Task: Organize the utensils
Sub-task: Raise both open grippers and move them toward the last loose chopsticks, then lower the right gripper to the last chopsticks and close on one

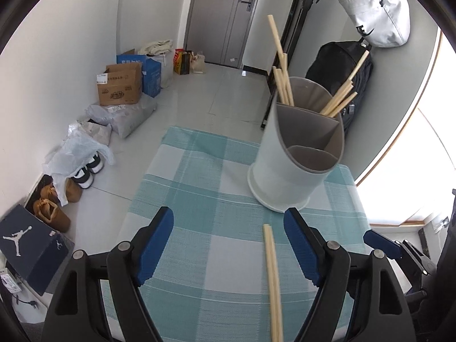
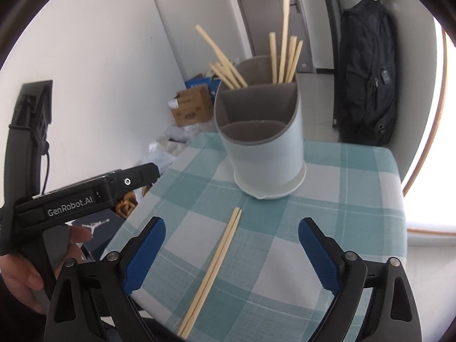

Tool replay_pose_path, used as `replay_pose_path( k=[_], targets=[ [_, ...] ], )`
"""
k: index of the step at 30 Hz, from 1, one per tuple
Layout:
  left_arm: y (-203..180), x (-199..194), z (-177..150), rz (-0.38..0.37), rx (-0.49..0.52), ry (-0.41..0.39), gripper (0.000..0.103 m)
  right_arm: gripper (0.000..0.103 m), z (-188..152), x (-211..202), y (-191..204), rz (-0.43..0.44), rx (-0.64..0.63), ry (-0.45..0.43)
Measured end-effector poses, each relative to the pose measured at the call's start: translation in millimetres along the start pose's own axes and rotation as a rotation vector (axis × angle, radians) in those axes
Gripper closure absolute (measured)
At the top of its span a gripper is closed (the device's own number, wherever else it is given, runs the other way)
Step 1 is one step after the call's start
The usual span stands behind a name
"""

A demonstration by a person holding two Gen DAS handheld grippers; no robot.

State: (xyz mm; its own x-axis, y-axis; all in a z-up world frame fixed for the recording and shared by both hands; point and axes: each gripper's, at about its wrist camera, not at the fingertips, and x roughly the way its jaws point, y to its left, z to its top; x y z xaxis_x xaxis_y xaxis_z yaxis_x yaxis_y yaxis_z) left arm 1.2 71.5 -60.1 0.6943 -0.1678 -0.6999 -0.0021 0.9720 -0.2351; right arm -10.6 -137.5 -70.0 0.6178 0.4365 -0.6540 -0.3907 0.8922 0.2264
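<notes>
A white utensil holder point(image 1: 296, 154) point(image 2: 262, 145) with grey dividers stands on the checked teal cloth point(image 1: 199, 188) point(image 2: 342, 199). Several wooden chopsticks point(image 1: 282, 82) point(image 2: 282, 57) lean in its two back compartments; the front compartment looks bare. A pair of chopsticks point(image 1: 272, 279) point(image 2: 213, 270) lies flat on the cloth before the holder. My left gripper point(image 1: 229, 245) hovers open above the cloth, the pair lying under its right side. My right gripper point(image 2: 232, 253) is open too, the pair below it towards its left finger. Neither grips anything.
A black backpack point(image 2: 367, 79) hangs beyond the table's far right edge, a white bag point(image 1: 376, 14) above it. Boxes point(image 1: 119, 85), bags and shoes point(image 1: 85, 171) line the floor on the left. A hand point(image 2: 25, 273) holds the left gripper's handle beside the table.
</notes>
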Motion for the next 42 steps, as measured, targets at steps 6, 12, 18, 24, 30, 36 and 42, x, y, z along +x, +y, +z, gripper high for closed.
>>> replay_pose_path(
  k=[6,12,18,24,30,36,42],
  targets=[
    [23,-1,-2,0.006,-0.061,0.015,0.027,0.051,-3,30,-7,-0.006,0.063,0.120],
    [40,2,-4,-0.004,-0.106,0.044,0.027,0.072,-9,55,-6,-0.028,0.067,0.230],
    [49,5,-8,-0.008,-0.126,0.065,0.027,0.077,-1,82,8,-0.069,-0.036,0.310],
    [57,6,-8,-0.013,-0.139,0.081,0.027,0.086,0,109,14,-0.117,-0.105,0.432],
    [63,6,-7,-0.024,-0.161,0.092,0.027,0.088,8,117,20,-0.147,-0.138,0.452],
    [64,7,-8,-0.027,-0.165,0.100,0.027,0.088,13,130,33,-0.194,-0.188,0.485],
    [68,9,-8,-0.023,-0.179,0.111,0.027,0.092,20,138,33,-0.197,-0.178,0.496]
  ],
)
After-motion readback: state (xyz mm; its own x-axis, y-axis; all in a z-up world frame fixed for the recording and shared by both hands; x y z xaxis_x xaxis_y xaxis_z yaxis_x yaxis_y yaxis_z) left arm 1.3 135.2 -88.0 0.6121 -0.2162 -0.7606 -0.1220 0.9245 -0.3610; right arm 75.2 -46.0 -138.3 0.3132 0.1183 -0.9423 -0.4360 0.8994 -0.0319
